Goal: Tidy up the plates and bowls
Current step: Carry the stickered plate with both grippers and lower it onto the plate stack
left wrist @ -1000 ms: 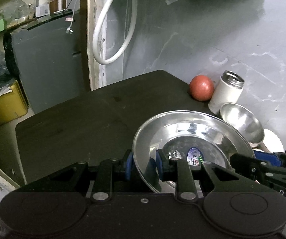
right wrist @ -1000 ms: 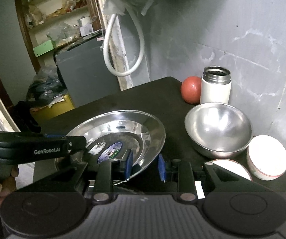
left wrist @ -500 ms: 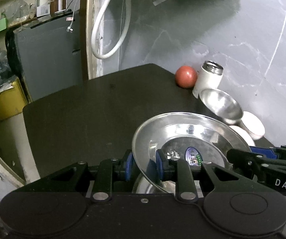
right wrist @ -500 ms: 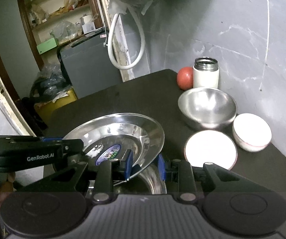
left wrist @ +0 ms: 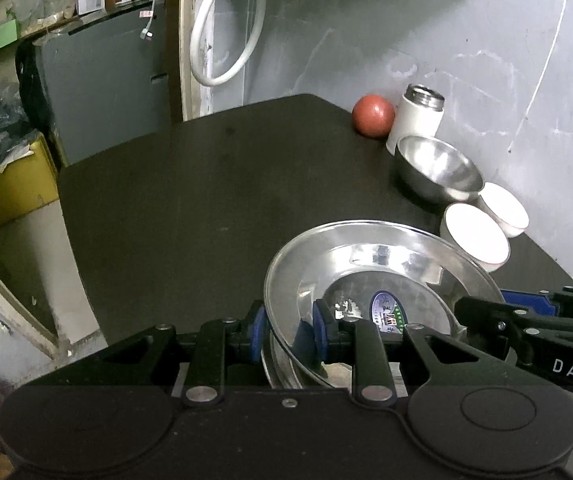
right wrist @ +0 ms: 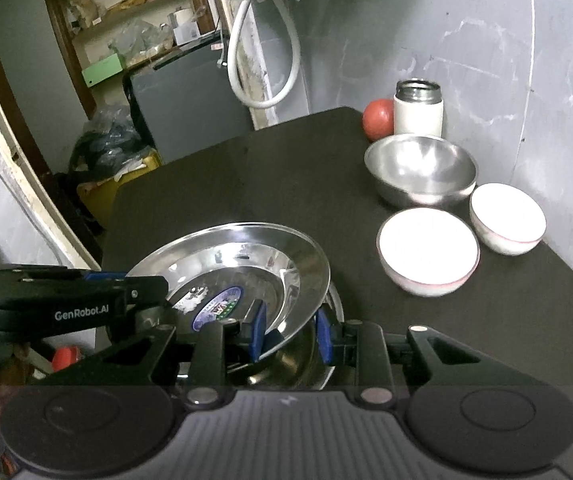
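Open tabletop: the left and middle of the dark table [left wrist: 190, 208] are seen bare, from the near edge to the far edge.
Right side: blocked by a steel bowl [right wrist: 422, 170] and two white bowls, one nearer [right wrist: 428, 250] and one by the wall [right wrist: 506, 222], set close together with only narrow gaps between them.
Far right corner: filled by a flask [right wrist: 418, 110] and a red ball [right wrist: 378, 118], just behind the steel bowl.
Wall: the grey wall [left wrist: 486, 60] closes the right and far sides.
Near edge: taken up by a tilted plate [right wrist: 246, 264] held over a second steel dish [right wrist: 306, 364], with both grippers at its rim.
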A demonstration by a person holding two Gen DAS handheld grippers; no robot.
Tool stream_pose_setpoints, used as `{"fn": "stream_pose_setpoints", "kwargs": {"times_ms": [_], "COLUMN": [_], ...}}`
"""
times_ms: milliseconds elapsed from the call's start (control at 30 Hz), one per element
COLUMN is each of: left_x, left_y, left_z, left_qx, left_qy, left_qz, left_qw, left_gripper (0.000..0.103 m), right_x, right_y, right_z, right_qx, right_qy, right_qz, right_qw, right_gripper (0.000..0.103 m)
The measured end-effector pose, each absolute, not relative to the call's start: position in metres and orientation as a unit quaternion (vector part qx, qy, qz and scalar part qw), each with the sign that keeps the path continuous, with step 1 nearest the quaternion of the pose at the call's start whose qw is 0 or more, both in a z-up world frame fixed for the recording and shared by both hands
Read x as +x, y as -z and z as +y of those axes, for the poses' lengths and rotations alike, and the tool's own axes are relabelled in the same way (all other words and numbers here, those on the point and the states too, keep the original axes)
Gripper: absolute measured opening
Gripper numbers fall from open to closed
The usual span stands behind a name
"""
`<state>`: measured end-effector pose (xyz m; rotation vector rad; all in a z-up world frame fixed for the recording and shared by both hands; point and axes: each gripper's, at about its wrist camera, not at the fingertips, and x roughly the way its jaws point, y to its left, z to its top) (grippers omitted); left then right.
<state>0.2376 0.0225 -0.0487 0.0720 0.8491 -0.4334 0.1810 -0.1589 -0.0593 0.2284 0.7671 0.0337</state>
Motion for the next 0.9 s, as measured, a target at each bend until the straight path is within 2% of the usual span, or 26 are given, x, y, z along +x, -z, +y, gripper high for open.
{"fn": "stream_pose_setpoints", "kwargs": {"times_ms": [900], "left_x": [0.233], "left_y": [0.063], "left_z": [0.009], "left_qx": [0.053], "left_qy": [0.21], "left_qz": [0.426], "left_qw": [0.878], "left_gripper": [0.027], "right_x": [0.183], "right_y": [0.072], "right_z": [-0.161], "right_qx": [0.115], "right_qy": [-0.012], "right_qz": [0.405], "right_qw": [0.907], "right_gripper": [0.031]}}
